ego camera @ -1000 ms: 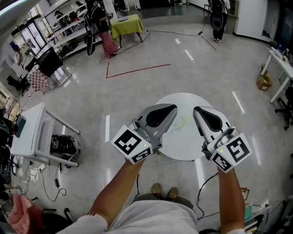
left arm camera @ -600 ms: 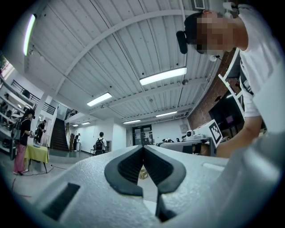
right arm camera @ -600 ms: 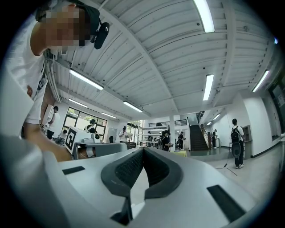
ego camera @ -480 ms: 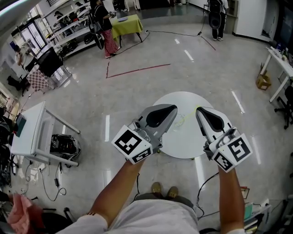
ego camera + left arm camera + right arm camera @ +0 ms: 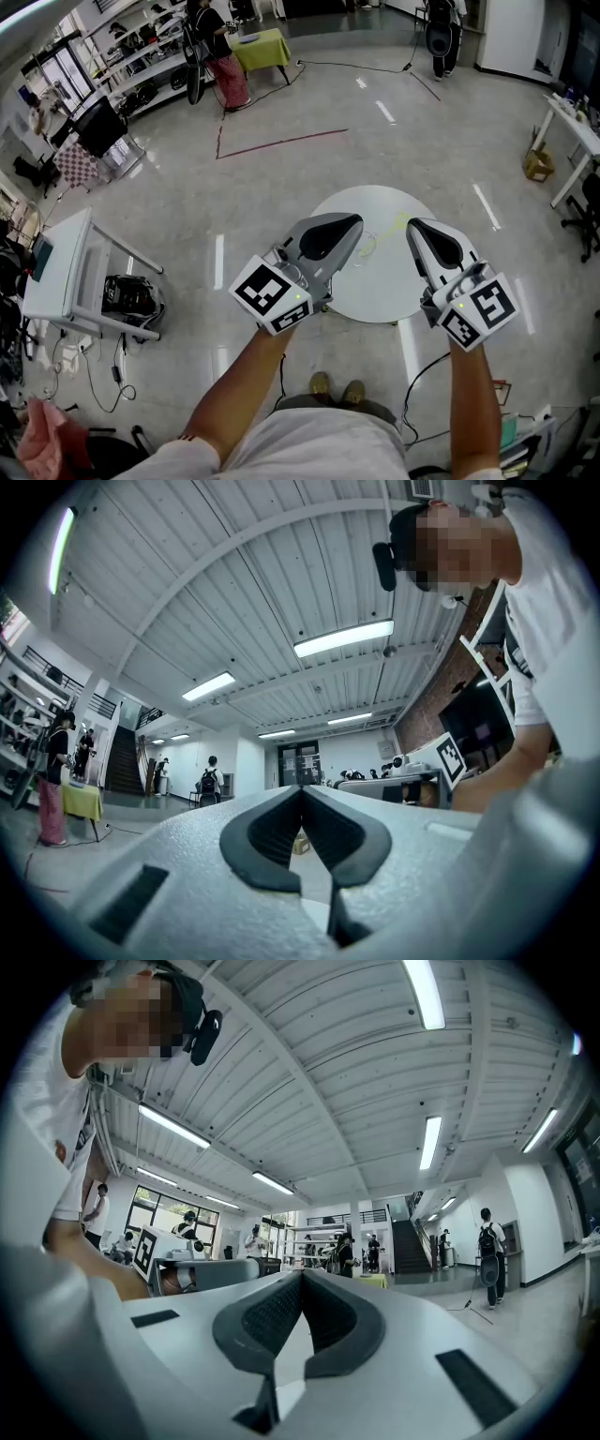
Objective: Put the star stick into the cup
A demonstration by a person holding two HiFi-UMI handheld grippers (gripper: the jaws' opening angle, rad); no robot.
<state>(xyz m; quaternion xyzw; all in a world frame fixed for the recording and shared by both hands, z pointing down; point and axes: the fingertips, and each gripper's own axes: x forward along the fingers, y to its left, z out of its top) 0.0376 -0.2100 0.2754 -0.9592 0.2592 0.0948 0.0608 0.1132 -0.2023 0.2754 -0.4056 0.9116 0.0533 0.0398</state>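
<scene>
Left gripper (image 5: 348, 229) and right gripper (image 5: 419, 229) are both closed and empty, above the round white worktop (image 5: 375, 295). Star stick (image 5: 395, 228) lies between them, just beside the clear cup (image 5: 366, 249).

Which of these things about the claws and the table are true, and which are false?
1. Both claws are shut and empty. True: the left claw and the right claw each have their jaws together with nothing between them.
2. The table under the claws is square. False: the white table is round.
3. The right claw is holding the stick. False: a thin yellow-green stick lies on the white table, and no claw touches it.
4. Far across the room stands a table with a yellow-green cloth. True: the cloth-covered table is near the top of the head view.
</scene>
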